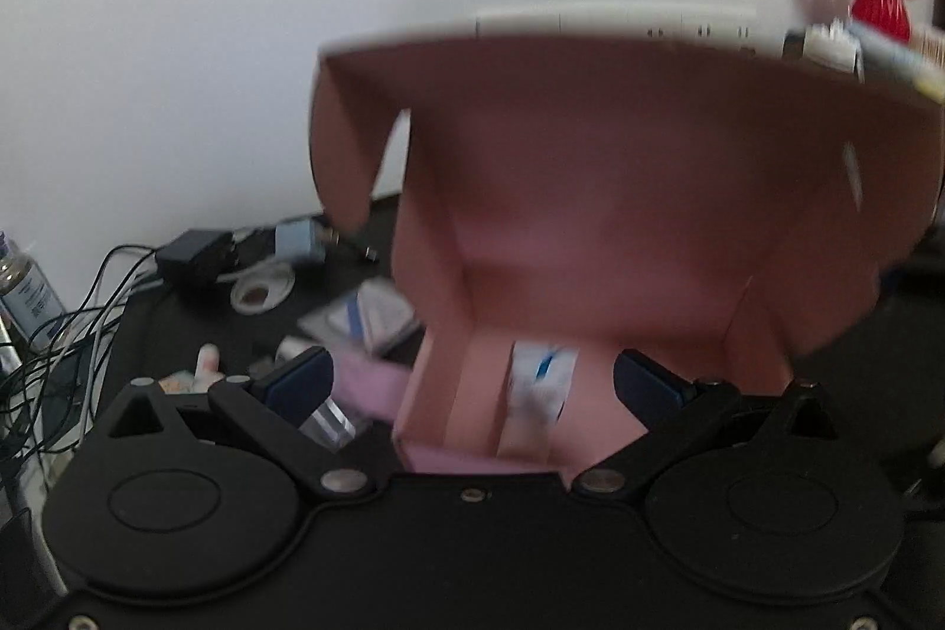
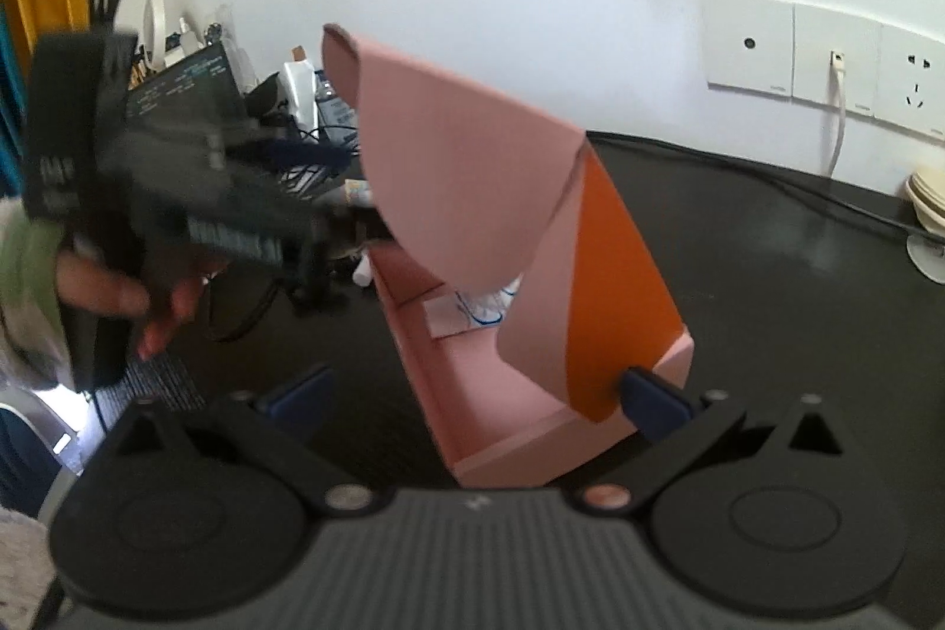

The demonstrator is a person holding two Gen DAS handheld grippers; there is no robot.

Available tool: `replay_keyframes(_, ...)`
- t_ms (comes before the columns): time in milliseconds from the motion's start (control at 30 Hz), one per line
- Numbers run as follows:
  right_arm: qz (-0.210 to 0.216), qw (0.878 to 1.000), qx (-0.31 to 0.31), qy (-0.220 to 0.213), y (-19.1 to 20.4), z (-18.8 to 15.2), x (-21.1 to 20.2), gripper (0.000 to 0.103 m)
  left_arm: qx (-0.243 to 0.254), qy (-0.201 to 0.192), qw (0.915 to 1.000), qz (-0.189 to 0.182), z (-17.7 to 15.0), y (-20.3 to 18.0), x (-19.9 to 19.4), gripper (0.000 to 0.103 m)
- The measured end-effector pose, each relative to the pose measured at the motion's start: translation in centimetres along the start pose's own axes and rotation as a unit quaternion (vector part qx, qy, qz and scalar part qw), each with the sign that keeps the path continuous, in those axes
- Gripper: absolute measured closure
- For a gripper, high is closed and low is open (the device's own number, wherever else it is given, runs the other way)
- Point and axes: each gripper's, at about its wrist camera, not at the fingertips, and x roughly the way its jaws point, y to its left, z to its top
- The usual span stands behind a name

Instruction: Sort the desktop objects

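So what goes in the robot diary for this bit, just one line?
stage: box filling | pink box: lid up, white packet inside | left tongs: open, at box | right tongs: open

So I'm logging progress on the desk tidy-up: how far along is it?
Early. Done: a white-and-blue packet lies in the open pink box. In hand: nothing; both hand-held grippers, left and right, are open at the box. Left: charger, tape roll, booklet and other bits outside.

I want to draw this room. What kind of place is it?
Probably a home desk or study corner: a black desk against a white wall, wall sockets, tangled cables, and a red vase of orange flowers.
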Motion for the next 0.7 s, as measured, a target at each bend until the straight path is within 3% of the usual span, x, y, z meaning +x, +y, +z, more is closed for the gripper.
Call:
replay_keyframes(167, 0.002, 1.000, 0.008, 0.010, 0.2, -0.6, -0.1, 0.001, 0.013, 0.031, 0.9993, -0.018, -0.6, -0.4, 0.8, 0.000)
replay_keyframes(367, -0.004, 1.000, 0.020, 0.019, -0.3, -1.2, -0.8, 0.001, 0.026, 0.042, 0.9984, -0.027, -1.3, -1.5, 0.9, 0.000)
replay_keyframes(700, -0.021, 0.999, 0.041, -0.004, -1.7, -1.6, -3.6, 0.001, 0.055, 0.036, 0.9965, -0.051, -2.7, -4.5, -0.6, 0.000)
